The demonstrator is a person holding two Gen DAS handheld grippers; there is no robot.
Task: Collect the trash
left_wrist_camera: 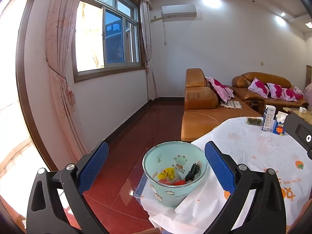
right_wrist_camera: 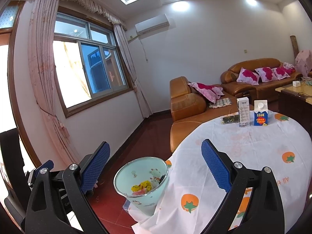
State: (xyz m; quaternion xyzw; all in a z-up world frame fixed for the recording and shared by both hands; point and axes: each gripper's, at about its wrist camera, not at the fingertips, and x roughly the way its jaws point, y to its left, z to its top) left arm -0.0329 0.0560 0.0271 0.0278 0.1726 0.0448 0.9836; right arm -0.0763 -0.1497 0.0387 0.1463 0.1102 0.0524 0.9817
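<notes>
Mint-green bin (left_wrist_camera: 174,175) was framed by both grippers, left gripper (left_wrist_camera: 156,167) and right gripper (right_wrist_camera: 156,165), spread wide, empty; far cartons (right_wrist_camera: 261,115) were best approached squarely.

Round table (right_wrist_camera: 253,152) with white tomato-print cloth. Orange leather sofa (right_wrist_camera: 187,107) behind table, along far wall, pink floral cushions (right_wrist_camera: 247,76) on it, checked cloth (right_wrist_camera: 222,103) on seat. Window (right_wrist_camera: 93,70) left of sofa, pink curtains (right_wrist_camera: 44,62) at its sides. Air conditioner (right_wrist_camera: 152,24) high on wall above sofa. Red tile floor (left_wrist_camera: 140,128) beside table.
</notes>
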